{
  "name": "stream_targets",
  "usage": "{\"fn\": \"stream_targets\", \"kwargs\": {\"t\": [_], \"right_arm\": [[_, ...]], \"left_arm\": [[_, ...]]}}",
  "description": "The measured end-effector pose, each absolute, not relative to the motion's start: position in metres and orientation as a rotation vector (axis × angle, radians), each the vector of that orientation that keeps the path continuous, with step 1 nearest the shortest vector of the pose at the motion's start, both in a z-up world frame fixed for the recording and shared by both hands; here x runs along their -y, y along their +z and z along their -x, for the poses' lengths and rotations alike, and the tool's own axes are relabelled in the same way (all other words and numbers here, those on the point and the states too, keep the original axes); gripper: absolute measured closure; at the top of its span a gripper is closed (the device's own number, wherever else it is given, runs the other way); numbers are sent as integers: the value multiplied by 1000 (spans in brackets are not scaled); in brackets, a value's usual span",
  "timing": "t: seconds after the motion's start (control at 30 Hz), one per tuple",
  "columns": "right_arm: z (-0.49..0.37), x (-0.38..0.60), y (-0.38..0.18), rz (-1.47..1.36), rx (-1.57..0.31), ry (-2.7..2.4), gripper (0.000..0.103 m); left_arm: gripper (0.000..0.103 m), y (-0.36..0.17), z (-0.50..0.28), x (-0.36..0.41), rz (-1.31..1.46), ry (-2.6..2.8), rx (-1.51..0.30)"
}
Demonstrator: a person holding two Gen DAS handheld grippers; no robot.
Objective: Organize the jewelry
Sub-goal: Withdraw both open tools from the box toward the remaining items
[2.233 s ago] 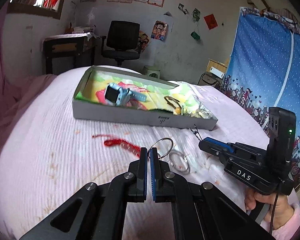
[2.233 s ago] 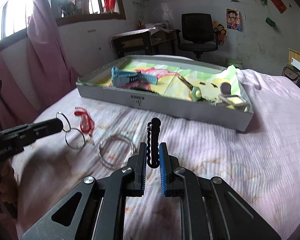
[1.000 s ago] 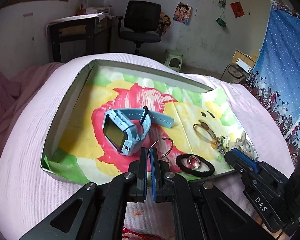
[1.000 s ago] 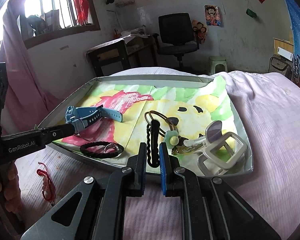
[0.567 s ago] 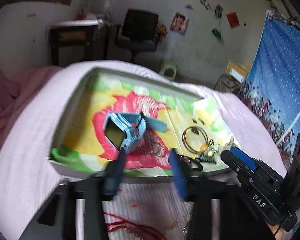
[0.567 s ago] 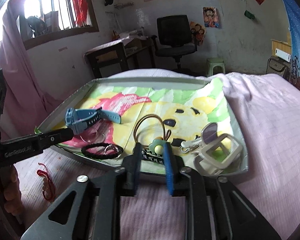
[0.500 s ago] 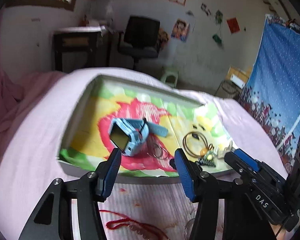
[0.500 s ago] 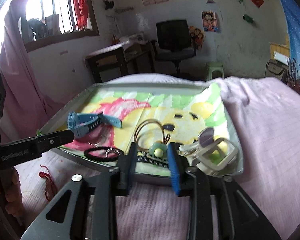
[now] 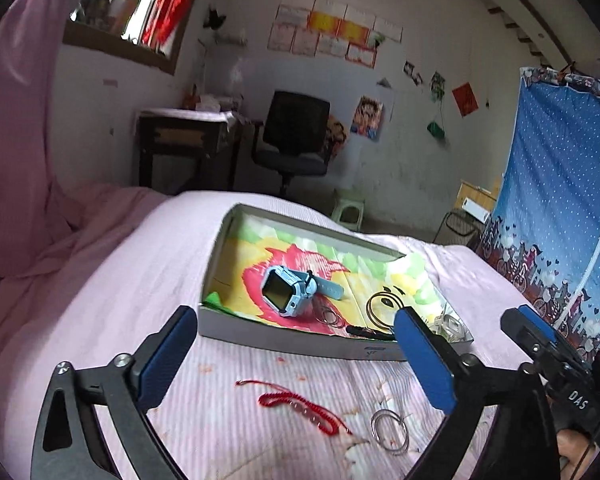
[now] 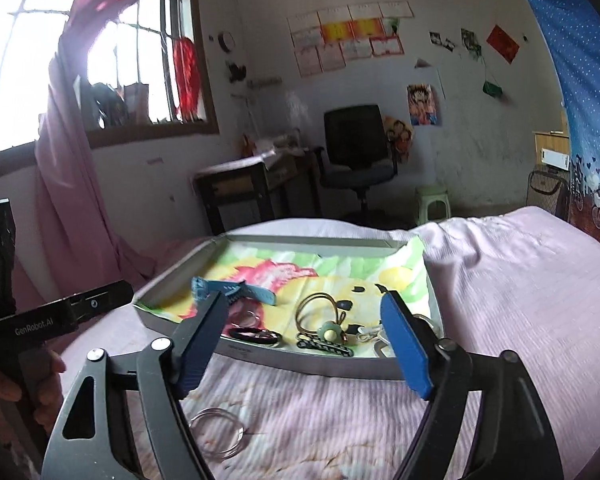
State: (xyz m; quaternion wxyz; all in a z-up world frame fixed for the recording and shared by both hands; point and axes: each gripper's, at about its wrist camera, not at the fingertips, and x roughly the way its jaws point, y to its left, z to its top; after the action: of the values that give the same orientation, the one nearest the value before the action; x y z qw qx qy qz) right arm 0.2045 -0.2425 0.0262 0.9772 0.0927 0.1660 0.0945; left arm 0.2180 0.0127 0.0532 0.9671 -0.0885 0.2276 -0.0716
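A: How do the two grippers stand?

B: The left gripper (image 9: 296, 350) is held low above the pink bedsheet (image 9: 112, 300), pointing toward the cardboard tray (image 9: 300, 345); its blue-padded fingers (image 9: 168, 350) are spread wide and hold nothing. The right gripper (image 10: 304, 340) hangs just before the near wall of the same tray (image 10: 320, 366), also with the fingers (image 10: 406, 346) far apart and empty. In the right wrist view the left gripper's black body shows at the left edge, with the person's hand (image 10: 4, 390) around it.

A: Where is the jewelry relative to the fingers?

B: Most pieces lie inside the tray, beyond both pairs of fingertips. The blue smartwatch (image 9: 290, 290) rests on the red part of the coloured lining; two thin key rings (image 9: 330, 316) lie just beside it; the gold hoop (image 9: 382, 308) is to the right of them; a black beaded bracelet (image 10: 324, 346) lies along the near wall, and a black hair tie (image 10: 256, 336) is near the left finger of the right gripper. On the sheet outside the tray, between the left gripper's fingers, lie a red cord bracelet (image 9: 300, 406) and a silver bangle (image 9: 390, 430), near each other; whether they touch cannot be told.

A: How do they look?

B: The watch is tilted, with a dark screen; the red cord is loosely stretched; the bangle (image 10: 216, 434) seems made of several thin wires.
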Motion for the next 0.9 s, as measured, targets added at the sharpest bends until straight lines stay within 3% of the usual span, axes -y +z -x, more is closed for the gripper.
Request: {"fn": "stream_targets", "kwargs": {"t": [0.13, 0.23, 0.9], "right_arm": [[-187, 241, 32, -174, -295, 210, 5], [-178, 239, 33, -162, -285, 222, 1], [-144, 219, 11, -86, -375, 251, 1]], "left_arm": [[0, 56, -196, -13, 138, -130, -414], [0, 54, -182, -13, 108, -119, -396], [0, 33, -137, -25, 35, -76, -382]]}}
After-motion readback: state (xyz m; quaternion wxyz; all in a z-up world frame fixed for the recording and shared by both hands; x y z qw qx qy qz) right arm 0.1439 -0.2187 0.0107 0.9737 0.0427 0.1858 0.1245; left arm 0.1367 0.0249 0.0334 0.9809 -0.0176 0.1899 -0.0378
